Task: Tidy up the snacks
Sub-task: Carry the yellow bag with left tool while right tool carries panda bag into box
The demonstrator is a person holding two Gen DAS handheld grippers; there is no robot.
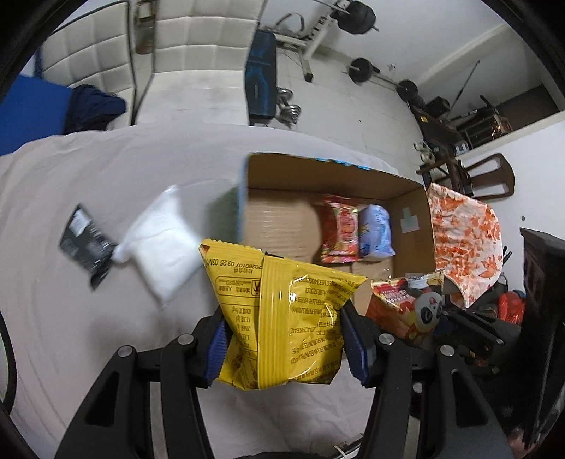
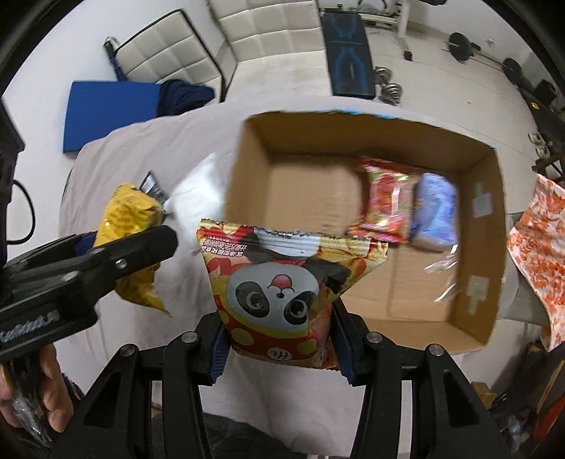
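My left gripper (image 1: 282, 339) is shut on a yellow snack bag (image 1: 279, 310), held above the white tablecloth just short of the cardboard box (image 1: 339, 176). My right gripper (image 2: 277, 339) is shut on a red panda snack bag (image 2: 279, 286), held near the box's (image 2: 247, 169) front left corner. Inside the box lie a red snack pack (image 2: 386, 199) and a pale blue pack (image 2: 436, 212). A white bag (image 1: 162, 243) and a black packet (image 1: 84, 243) lie on the cloth left of the box. The right wrist view shows the left gripper (image 2: 106, 261) with the yellow bag (image 2: 127, 219).
An orange-patterned cloth (image 1: 466, 236) hangs right of the box. White chairs (image 2: 268, 31), a blue mat (image 2: 109, 106) and a weight bench (image 2: 348, 53) with dumbbells stand beyond the table. A hand (image 2: 53, 388) holds the left gripper's handle.
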